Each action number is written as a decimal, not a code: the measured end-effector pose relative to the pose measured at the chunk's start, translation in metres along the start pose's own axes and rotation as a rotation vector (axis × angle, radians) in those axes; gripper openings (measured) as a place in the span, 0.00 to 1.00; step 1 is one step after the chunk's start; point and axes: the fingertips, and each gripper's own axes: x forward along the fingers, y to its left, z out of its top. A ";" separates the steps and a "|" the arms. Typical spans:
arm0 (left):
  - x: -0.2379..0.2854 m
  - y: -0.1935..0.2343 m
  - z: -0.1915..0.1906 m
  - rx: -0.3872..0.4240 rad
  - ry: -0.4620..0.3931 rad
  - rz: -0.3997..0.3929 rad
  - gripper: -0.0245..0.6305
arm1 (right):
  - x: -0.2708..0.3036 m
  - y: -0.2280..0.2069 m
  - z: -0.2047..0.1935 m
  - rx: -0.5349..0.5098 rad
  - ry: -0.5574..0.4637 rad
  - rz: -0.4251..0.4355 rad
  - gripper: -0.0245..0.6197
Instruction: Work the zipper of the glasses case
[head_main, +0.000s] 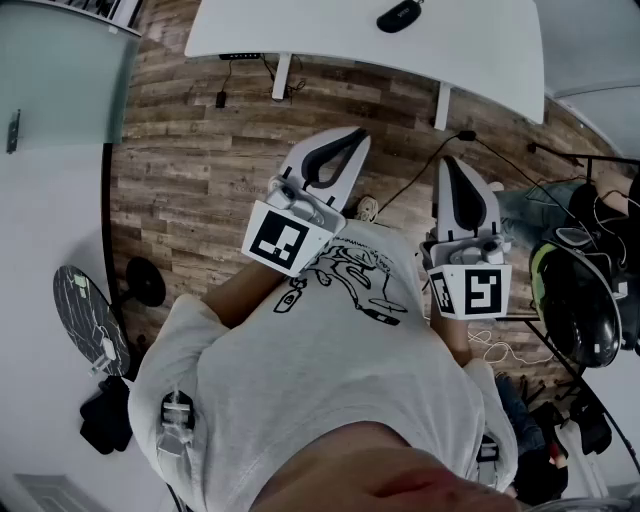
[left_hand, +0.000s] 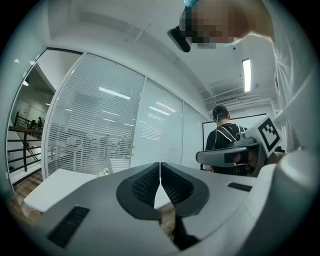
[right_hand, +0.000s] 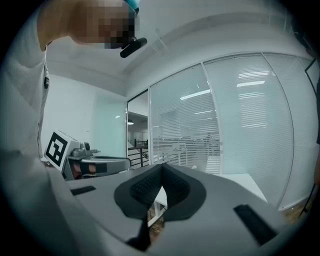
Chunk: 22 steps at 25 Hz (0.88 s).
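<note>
A white printed T-shirt (head_main: 330, 370) fills the bottom of the head view, on the person who holds both tools up in front of the chest.

The case (head_main: 400, 15), dark and oval, lies on the white table (head_main: 300, 25) toward its right end, set back from the near edge. Whether its zipper is open or closed cannot be made out. Nothing touches it, and both tools are well apart from it.

The left gripper (head_main: 340, 140) points toward the table over the wood floor (head_main: 190, 160). In the left gripper view its ribbed pads (left_hand: 147, 182) meet in a thin seam with nothing between them, so the left gripper (left_hand: 160, 172) is clenched empty. The right gripper (head_main: 452, 165) hangs beside it, near the table's right leg (head_main: 441, 105). In its own view the right gripper (right_hand: 161, 175) is likewise closed on nothing.

Black cables (head_main: 420, 175) trail across the floor between the tools. A glass wall (left_hand: 100, 130) with blinds stands beyond the table, and a second person (left_hand: 225, 140) stands with back turned.
</note>
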 end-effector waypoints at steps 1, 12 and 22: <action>-0.003 -0.001 0.001 0.002 0.001 0.001 0.07 | -0.002 0.003 0.002 -0.002 -0.001 -0.001 0.04; -0.016 0.028 0.002 0.000 0.003 -0.011 0.07 | 0.017 0.017 0.005 0.015 -0.020 -0.034 0.05; -0.002 0.052 -0.005 -0.008 0.029 -0.041 0.07 | 0.043 0.010 -0.003 0.035 -0.007 -0.061 0.05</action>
